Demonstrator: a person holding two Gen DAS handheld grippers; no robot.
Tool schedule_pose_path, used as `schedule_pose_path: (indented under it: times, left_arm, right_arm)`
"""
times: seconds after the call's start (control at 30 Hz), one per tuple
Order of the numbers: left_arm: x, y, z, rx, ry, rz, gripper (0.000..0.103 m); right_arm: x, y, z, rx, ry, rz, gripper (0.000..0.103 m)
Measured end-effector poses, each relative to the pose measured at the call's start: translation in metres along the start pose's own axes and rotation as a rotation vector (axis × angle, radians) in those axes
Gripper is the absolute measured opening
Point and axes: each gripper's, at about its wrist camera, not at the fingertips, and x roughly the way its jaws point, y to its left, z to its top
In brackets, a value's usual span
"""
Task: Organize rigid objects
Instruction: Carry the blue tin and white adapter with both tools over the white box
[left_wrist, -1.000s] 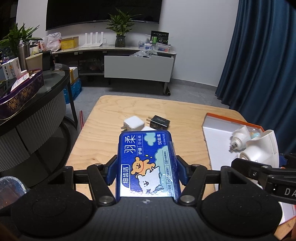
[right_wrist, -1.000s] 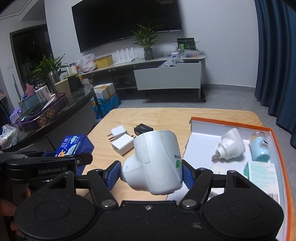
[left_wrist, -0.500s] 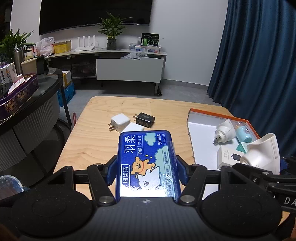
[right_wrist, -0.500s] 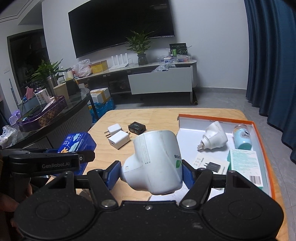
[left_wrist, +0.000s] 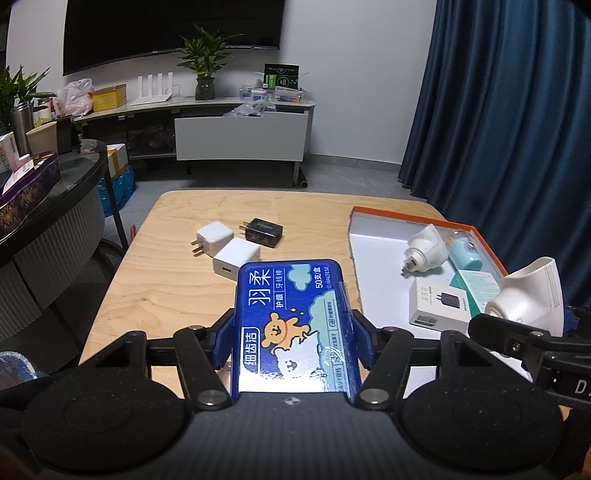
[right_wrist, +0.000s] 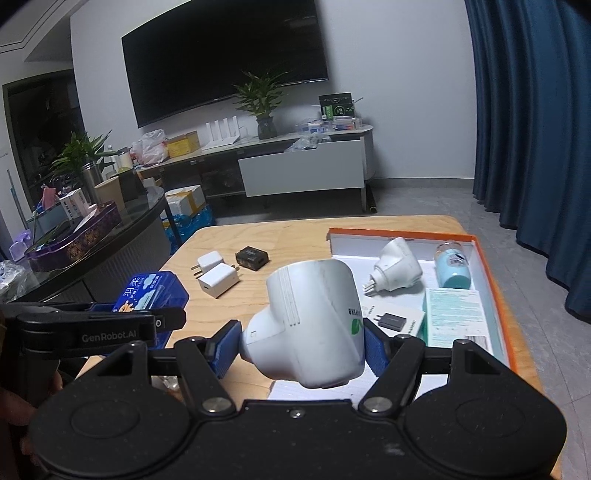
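My left gripper (left_wrist: 291, 339) is shut on a blue floss-pick box (left_wrist: 293, 321) and holds it above the near edge of the wooden table (left_wrist: 166, 288). My right gripper (right_wrist: 301, 345) is shut on a white lamp-shaped device (right_wrist: 314, 317), held above the table beside the orange-rimmed white tray (right_wrist: 495, 280). The tray (left_wrist: 373, 258) holds a white plug device (left_wrist: 424, 251), a light-blue bottle (left_wrist: 463, 254), a white charger box (left_wrist: 439, 302) and a green-white box (right_wrist: 456, 315). Two white chargers (left_wrist: 212, 238) (left_wrist: 236, 258) and a black charger (left_wrist: 264, 230) lie mid-table.
A dark round table (right_wrist: 110, 236) with boxes stands to the left. A TV cabinet (left_wrist: 240, 129) with a plant lines the far wall. Blue curtains (left_wrist: 509, 129) hang to the right. Grey floor lies beyond the table.
Both grippers have pulled back and risen with their loads, so more of the table and tray shows. Nothing on the table has moved.
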Motion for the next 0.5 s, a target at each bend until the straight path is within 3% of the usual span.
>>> schedule_pose_path:
  times: [0.5]
  left_arm:
    - [0.005, -0.025, 0.001, 0.044, 0.010, -0.045, 0.063]
  right_arm:
    - [-0.012, -0.020, 0.000, 0.040, -0.027, -0.048, 0.082]
